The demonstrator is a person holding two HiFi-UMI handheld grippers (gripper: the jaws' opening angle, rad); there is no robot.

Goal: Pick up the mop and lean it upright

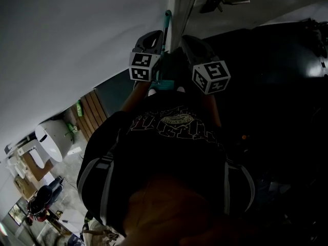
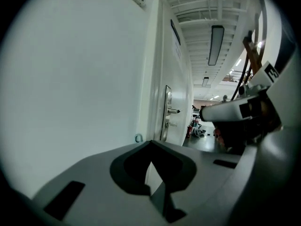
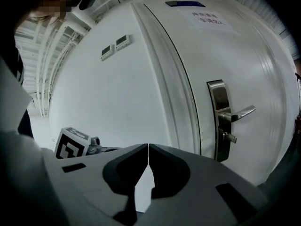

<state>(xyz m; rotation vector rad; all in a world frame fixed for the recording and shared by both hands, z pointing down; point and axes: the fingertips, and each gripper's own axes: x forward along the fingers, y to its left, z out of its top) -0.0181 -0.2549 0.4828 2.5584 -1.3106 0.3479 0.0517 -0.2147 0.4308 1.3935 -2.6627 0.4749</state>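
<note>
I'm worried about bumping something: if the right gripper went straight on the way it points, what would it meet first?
Probably the white wall, just left of the door; nothing else shows in between, though depth is unclear.

White wall (image 2: 70, 79); white door (image 3: 244, 69), metal lever handle (image 3: 237, 113); ceiling strip light (image 2: 216, 44) over corridor.

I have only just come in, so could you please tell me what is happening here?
A person holds a gripper in each hand, close to a white wall beside a door. A teal mop handle stands upright between the two grippers; whether it rests on the wall cannot be told. The left gripper and the right gripper are both shut with nothing between the jaws, so neither holds the mop.
</note>
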